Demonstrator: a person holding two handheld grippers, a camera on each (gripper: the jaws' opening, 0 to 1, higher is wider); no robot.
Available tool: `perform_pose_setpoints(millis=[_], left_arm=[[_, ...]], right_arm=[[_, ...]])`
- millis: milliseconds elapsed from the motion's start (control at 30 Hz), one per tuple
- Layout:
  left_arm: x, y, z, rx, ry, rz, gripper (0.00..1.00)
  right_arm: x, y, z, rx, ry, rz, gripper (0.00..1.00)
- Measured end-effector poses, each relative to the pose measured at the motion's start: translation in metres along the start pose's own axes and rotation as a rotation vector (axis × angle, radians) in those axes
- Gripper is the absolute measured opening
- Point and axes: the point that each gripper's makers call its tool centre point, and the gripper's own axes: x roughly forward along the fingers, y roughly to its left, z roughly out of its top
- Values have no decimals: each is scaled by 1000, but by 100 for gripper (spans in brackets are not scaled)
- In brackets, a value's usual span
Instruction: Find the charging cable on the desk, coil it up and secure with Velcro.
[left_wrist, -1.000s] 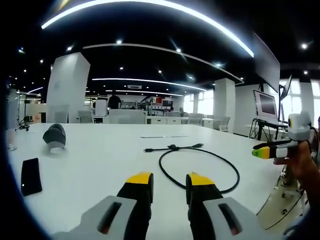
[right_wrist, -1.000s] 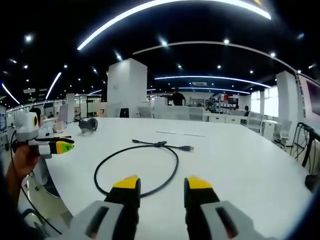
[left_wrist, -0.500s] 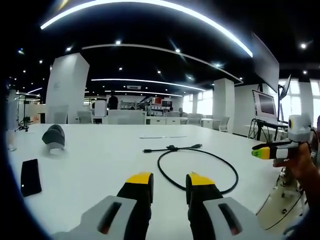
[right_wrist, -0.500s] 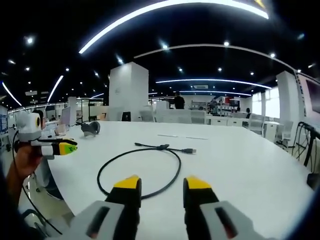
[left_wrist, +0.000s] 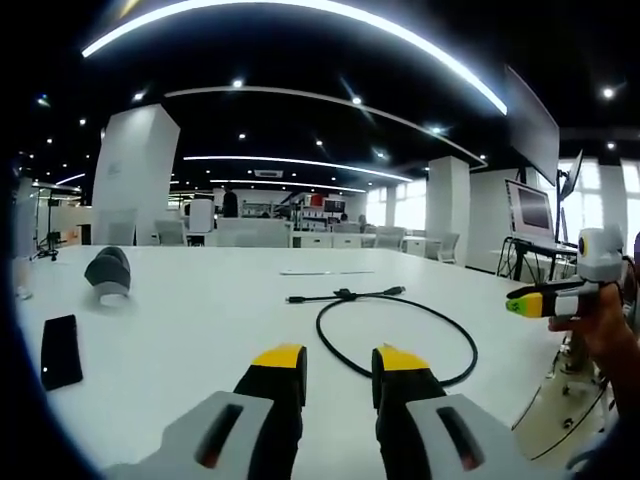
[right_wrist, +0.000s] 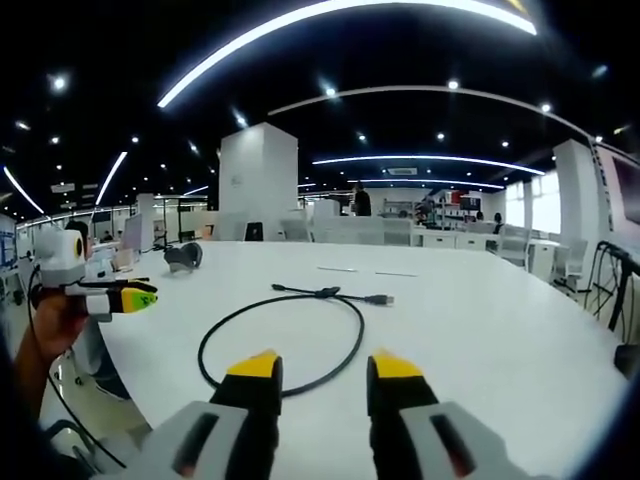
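A black charging cable (left_wrist: 345, 295) lies on the white desk (left_wrist: 200, 320) in one loose loop, its two plug ends crossing at the far side. My left gripper (left_wrist: 338, 375) hovers open just short of the loop, with nothing between its yellow-tipped jaws. In the right gripper view the same cable (right_wrist: 327, 293) lies ahead of my right gripper (right_wrist: 323, 385), which is also open and holds nothing. Each gripper appears in the other's view, held in a hand off the desk edge: the right gripper (left_wrist: 545, 300) and the left gripper (right_wrist: 120, 297).
A black phone (left_wrist: 62, 352) lies flat at the left of the desk, and a grey rounded object (left_wrist: 108, 275) sits beyond it. A thin pale strip (left_wrist: 315, 272) lies farther back. A monitor on a stand (left_wrist: 530, 210) is off the desk to the right.
The right gripper view has drifted very slightly. The cable and both sets of jaws look the same.
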Motion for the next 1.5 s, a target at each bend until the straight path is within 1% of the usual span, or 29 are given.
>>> perform_pose_setpoints(millis=[67, 300, 767, 1000, 1333, 1500], left_arm=[[0, 0, 0, -1, -1, 0, 27], [-2, -1, 2, 1, -5, -3, 27], [-4, -5, 7, 7, -13, -9, 27], [-4, -6, 6, 6, -9, -10, 27], [-4, -5, 4, 11, -8, -8, 27], [-4, -4, 3, 9, -5, -7, 27]], right_arm=[[0, -1, 0, 10, 5, -3, 39], [-5, -3, 6, 8, -4, -9, 39], [-5, 3, 2, 0, -1, -1, 39], [-6, 4, 3, -5, -3, -5, 39], [-5, 5, -3, -9, 14, -4, 39], [-5, 3, -4, -9, 15, -8, 39]])
